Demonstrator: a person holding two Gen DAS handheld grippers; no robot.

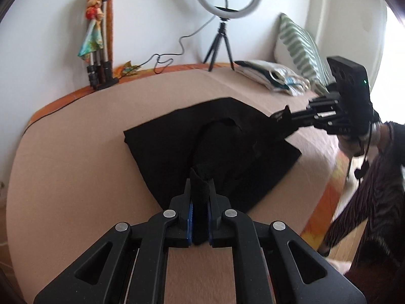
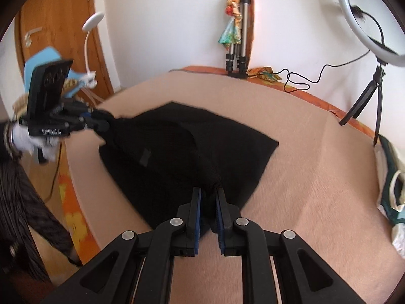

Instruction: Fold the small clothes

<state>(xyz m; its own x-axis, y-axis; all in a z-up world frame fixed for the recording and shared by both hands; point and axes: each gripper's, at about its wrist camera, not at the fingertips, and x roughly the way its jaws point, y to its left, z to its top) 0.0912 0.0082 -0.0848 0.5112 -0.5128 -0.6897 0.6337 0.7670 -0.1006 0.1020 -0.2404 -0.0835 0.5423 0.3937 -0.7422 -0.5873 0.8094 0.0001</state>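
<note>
A black garment (image 1: 215, 141) lies on the beige bed cover (image 1: 76, 164), its near part lifted between both grippers. My left gripper (image 1: 200, 190) is shut on a bunched strap or corner of it. It also shows at the left of the right wrist view (image 2: 106, 124), pinching the cloth. My right gripper (image 2: 208, 197) is shut on another bunched corner of the garment (image 2: 177, 152). It appears at the right of the left wrist view (image 1: 283, 115), gripping the cloth's edge above the bed.
A ring light on a tripod (image 1: 222, 25) and a folded tripod with a colourful scarf (image 1: 98, 45) stand at the wall. Folded clothes (image 1: 273, 77) and a striped pillow (image 1: 301, 48) lie at the far right. The bed edge (image 1: 326, 190) drops to the floor.
</note>
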